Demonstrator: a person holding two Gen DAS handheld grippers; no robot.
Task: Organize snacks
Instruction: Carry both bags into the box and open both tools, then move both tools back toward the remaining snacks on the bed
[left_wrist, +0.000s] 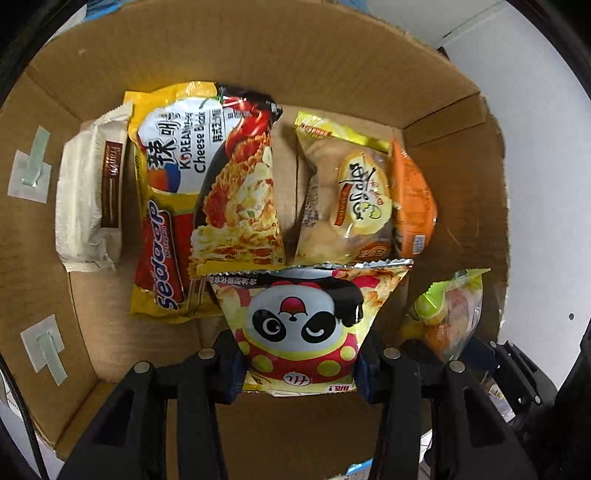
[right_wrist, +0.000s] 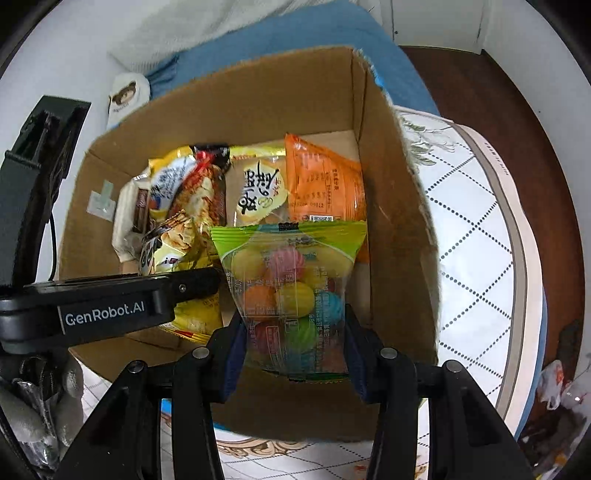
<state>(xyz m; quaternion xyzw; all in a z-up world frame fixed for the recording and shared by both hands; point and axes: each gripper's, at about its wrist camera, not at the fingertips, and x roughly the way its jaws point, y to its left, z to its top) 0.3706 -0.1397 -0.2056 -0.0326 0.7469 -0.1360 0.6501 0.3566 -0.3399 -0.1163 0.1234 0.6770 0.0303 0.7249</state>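
Observation:
My left gripper (left_wrist: 300, 363) is shut on a panda-print snack bag (left_wrist: 304, 321) and holds it over the open cardboard box (left_wrist: 258, 44). In the box lie a white wafer pack (left_wrist: 90, 199), a yellow Korean cheese noodle pack (left_wrist: 207, 192), a clear bread bag (left_wrist: 351, 195) and an orange packet (left_wrist: 413, 195). My right gripper (right_wrist: 293, 354) is shut on a green-topped bag of coloured candy balls (right_wrist: 291, 288), held over the box's right side (right_wrist: 391, 184). That candy bag (left_wrist: 448, 314) shows at the right of the left wrist view. The left gripper's black body (right_wrist: 110, 306) crosses the right wrist view.
The box sits on a quilted white cover with a dotted diamond pattern (right_wrist: 476, 236). A blue blanket (right_wrist: 295, 33) lies behind the box, and a small bear-print item (right_wrist: 127, 98) rests at its far left. Dark wooden floor (right_wrist: 480, 85) shows at the upper right.

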